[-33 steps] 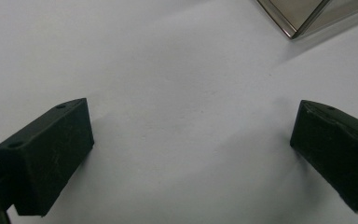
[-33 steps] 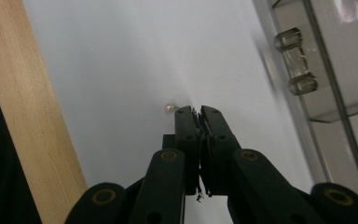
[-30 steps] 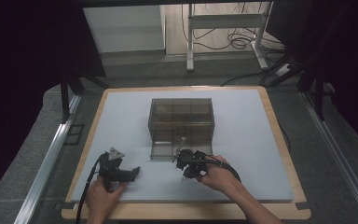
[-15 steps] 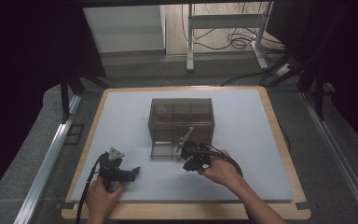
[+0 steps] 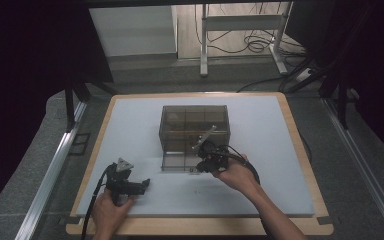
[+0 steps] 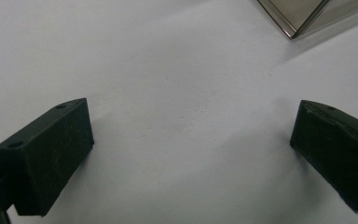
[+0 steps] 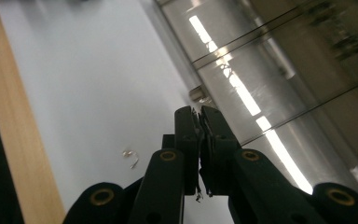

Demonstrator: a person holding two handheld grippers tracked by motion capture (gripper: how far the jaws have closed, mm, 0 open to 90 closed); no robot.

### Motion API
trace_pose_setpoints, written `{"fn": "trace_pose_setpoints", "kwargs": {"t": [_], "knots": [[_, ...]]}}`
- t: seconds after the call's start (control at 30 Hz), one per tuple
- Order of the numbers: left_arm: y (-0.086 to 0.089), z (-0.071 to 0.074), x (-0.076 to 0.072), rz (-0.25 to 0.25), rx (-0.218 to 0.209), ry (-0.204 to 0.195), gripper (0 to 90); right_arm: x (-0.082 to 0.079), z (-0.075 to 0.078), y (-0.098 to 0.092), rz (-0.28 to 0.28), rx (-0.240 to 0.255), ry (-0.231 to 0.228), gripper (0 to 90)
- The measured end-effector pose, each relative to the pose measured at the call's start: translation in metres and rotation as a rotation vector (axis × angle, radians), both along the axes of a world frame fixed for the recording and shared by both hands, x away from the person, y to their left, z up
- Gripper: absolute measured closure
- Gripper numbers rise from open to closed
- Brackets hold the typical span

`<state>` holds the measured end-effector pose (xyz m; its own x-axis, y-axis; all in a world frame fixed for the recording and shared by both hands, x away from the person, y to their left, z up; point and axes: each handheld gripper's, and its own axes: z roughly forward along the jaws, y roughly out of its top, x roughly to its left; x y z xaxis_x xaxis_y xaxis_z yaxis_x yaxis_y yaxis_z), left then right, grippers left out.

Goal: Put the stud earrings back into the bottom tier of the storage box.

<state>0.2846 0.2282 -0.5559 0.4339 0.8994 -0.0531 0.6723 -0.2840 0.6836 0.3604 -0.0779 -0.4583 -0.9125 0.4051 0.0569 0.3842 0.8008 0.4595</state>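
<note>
1. Two grippers work over a white table [image 5: 130, 125] bearing a clear smoky compartment box [image 5: 195, 131].
2. Right gripper [image 7: 199, 122] has its jaws pressed together, nothing visibly between them, hovering at the box's near front wall.
3. Left gripper [image 5: 142, 186] rests on the table, near-left and well apart from the box, jaws spread wide over bare surface.
4. One small metal clip [image 7: 131, 157] lies on the table near the right gripper.

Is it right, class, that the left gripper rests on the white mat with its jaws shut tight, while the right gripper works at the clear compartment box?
Not quite. The left gripper has its jaws wide open, with bare white mat between them, as the left gripper view shows. The right gripper is at the clear compartment box, as stated.
</note>
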Motion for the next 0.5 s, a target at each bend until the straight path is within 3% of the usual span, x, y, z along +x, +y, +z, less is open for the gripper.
{"fn": "trace_pose_setpoints", "kwargs": {"t": [0.3, 0.5], "knots": [[0.0, 0.0, 0.0, 0.001, -0.001, 0.002, 0.0, 0.016, -0.002, -0.003, -0.063, 0.069, -0.046, 83.9], [0.0, 0.0, 0.0, -0.003, 0.003, 0.005, 0.0, 0.024, -0.01, -0.001, -0.086, 0.075, -0.055, 83.9]]}}
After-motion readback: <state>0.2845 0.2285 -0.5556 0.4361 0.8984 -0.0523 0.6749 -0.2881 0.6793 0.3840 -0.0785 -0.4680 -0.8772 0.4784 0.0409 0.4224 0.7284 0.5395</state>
